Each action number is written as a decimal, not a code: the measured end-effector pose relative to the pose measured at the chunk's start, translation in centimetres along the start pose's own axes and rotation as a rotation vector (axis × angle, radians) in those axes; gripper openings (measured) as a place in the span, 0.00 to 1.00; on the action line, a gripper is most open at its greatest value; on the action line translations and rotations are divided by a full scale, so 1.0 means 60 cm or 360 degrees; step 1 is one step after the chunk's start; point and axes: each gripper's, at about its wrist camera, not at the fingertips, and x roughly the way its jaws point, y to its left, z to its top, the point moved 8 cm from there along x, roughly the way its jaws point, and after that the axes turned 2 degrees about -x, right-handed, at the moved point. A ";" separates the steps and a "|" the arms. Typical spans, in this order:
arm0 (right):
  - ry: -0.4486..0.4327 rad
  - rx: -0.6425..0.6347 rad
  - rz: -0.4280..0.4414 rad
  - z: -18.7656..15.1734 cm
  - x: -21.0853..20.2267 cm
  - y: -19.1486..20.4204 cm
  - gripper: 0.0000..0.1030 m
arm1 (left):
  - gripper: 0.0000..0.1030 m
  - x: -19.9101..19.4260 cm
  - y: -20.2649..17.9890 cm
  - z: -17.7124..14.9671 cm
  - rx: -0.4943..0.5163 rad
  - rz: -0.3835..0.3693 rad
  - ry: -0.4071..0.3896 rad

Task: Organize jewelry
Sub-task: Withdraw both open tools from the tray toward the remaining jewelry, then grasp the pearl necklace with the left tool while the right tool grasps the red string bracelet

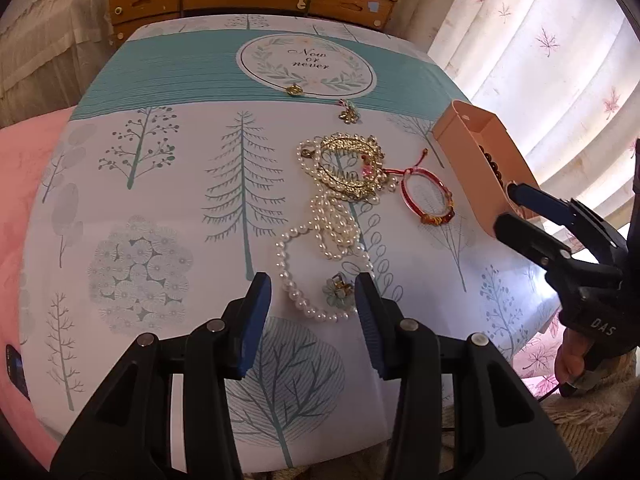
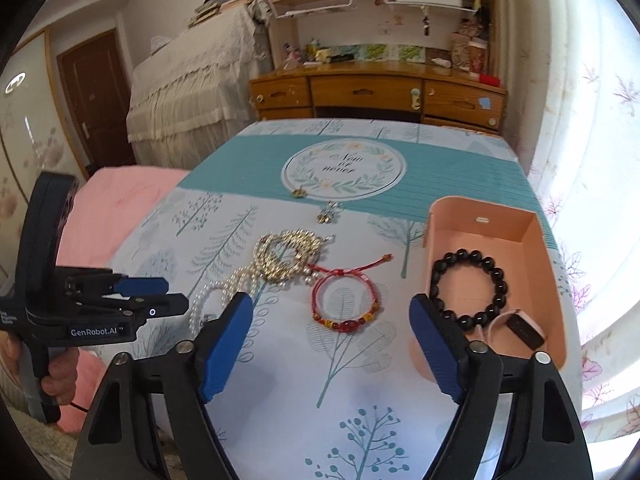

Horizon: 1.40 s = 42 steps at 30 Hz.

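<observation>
We are in the middle of sorting: the pink open box point(image 2: 540, 240) at the right side of the tree-printed tablecloth point(image 2: 248, 380) already holds a black bead bracelet point(image 2: 468, 284) and a small dark tag on a white loop point(image 2: 524, 328). The other pieces lie on the cloth: a red cord bracelet with coloured beads point(image 2: 346, 306), a tangle of white pearl strands point(image 1: 320, 236) with gold chain point(image 1: 348, 168), and a pale green flower brooch point(image 1: 338, 290). Our left gripper point(image 1: 312, 312) has its jaws apart, with the brooch and a pearl loop between them. Our right gripper point(image 2: 332, 344) is also spread wide and holds nothing, near the box. We judge that the next move is to lower the left jaws around the brooch and pinch it alone, without catching the pearls.
</observation>
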 end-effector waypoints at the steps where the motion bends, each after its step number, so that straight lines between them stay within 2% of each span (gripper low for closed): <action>1: 0.0023 -0.0011 0.0014 -0.002 0.008 0.006 0.68 | 0.39 0.002 -0.006 -0.002 0.0025 -0.0009 0.0003; 4: 0.0086 -0.0031 0.0058 -0.011 0.033 0.019 0.62 | 0.39 0.005 -0.028 -0.008 0.0129 -0.0020 0.0000; 6: 0.0128 -0.0039 0.0101 -0.016 0.049 0.026 0.55 | 0.39 0.007 -0.038 -0.010 0.0177 -0.0030 0.0002; 10: 0.0203 -0.0057 0.0151 -0.024 0.078 0.031 0.48 | 0.39 0.010 -0.047 -0.011 0.0254 -0.0024 -0.0007; 17: 0.0310 -0.0168 0.0147 -0.012 0.141 0.031 0.35 | 0.39 0.020 -0.024 0.020 0.0229 0.0011 -0.0008; 20: 0.0331 -0.0213 0.0122 -0.003 0.160 0.031 0.34 | 0.39 0.032 -0.016 0.040 0.0217 0.0025 0.0010; 23: 0.0384 -0.0255 0.0093 0.000 0.180 0.031 0.32 | 0.39 0.046 -0.013 0.058 0.0221 0.0039 0.0039; 26: 0.0470 -0.0277 0.0080 -0.006 0.198 0.027 0.23 | 0.39 0.062 -0.020 0.069 0.0264 0.0045 0.0079; 32: 0.0496 -0.0291 0.0065 -0.006 0.202 0.016 0.10 | 0.39 0.100 -0.022 0.080 0.0301 0.0054 0.0214; 34: 0.0502 -0.0261 0.0083 -0.006 0.201 0.011 0.09 | 0.39 0.108 -0.019 0.083 0.0282 0.0041 0.0253; 37: 0.0495 -0.0230 0.0093 -0.007 0.198 0.008 0.08 | 0.28 0.118 -0.014 0.089 0.0250 0.0032 0.0304; 39: 0.0488 -0.0212 0.0101 -0.008 0.197 0.006 0.08 | 0.16 0.122 -0.013 0.093 0.0245 0.0034 0.0326; 42: 0.0481 -0.0177 0.0121 -0.010 0.195 0.003 0.08 | 0.07 0.127 -0.012 0.098 0.0245 0.0059 0.0356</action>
